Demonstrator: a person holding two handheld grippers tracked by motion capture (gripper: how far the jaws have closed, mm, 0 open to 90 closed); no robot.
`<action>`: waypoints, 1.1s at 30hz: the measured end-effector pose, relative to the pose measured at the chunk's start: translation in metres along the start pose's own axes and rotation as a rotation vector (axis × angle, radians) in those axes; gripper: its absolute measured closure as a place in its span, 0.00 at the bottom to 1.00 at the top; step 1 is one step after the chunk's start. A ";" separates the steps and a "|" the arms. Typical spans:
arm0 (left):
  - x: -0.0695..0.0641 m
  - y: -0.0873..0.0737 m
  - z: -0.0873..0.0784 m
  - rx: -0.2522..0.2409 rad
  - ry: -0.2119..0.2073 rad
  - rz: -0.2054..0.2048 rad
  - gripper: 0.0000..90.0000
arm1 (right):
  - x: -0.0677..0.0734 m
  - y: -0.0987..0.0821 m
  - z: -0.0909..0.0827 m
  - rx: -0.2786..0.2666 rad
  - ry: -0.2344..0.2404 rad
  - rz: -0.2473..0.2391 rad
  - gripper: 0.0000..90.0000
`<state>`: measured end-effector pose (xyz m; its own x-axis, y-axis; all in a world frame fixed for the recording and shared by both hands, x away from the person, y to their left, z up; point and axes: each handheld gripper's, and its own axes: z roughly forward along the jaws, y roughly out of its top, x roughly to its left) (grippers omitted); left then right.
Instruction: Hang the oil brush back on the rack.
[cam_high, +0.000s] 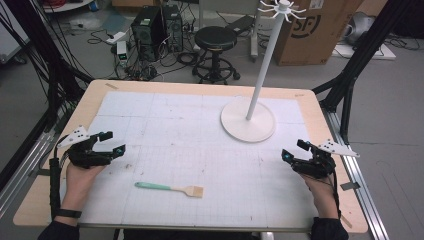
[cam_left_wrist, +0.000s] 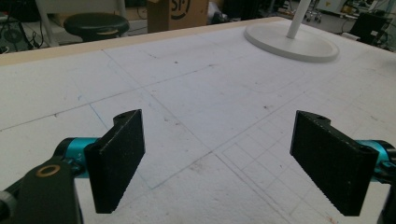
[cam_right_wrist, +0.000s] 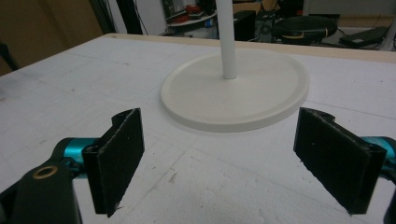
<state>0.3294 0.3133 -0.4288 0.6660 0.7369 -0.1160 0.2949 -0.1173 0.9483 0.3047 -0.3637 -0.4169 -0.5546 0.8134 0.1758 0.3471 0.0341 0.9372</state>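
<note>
Brush (cam_high: 170, 188) in high view, stand base (cam_right_wrist: 233, 91) close-up

The white stand (cam_high: 248, 120) loses the tips of its top hooks at the high view's upper edge; the cardboard box (cam_high: 315, 30) runs off that edge too; the brush (cam_high: 170, 188) bristles are too small to make out.

wooden table (cam_high: 320, 107) under a white gridded mat (cam_high: 200, 150), with pastry brush (cam_high: 170, 188) and white stand (cam_high: 248, 125)
</note>
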 end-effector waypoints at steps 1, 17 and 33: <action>0.000 0.000 0.000 -0.004 -0.005 0.000 0.21 | 0.000 0.000 0.000 0.000 0.000 0.000 0.17; 0.000 -0.001 -0.004 0.018 -0.059 0.021 0.21 | 0.016 0.011 0.007 0.002 0.086 -0.050 0.17; 0.000 -0.012 0.001 0.050 -0.074 0.013 0.20 | 0.060 0.024 0.048 0.039 0.229 -0.142 0.17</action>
<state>0.3265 0.3141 -0.4400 0.7185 0.6838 -0.1273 0.3187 -0.1609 0.9341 0.3160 -0.2857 -0.3981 -0.7549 0.6463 0.1111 0.2798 0.1642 0.9459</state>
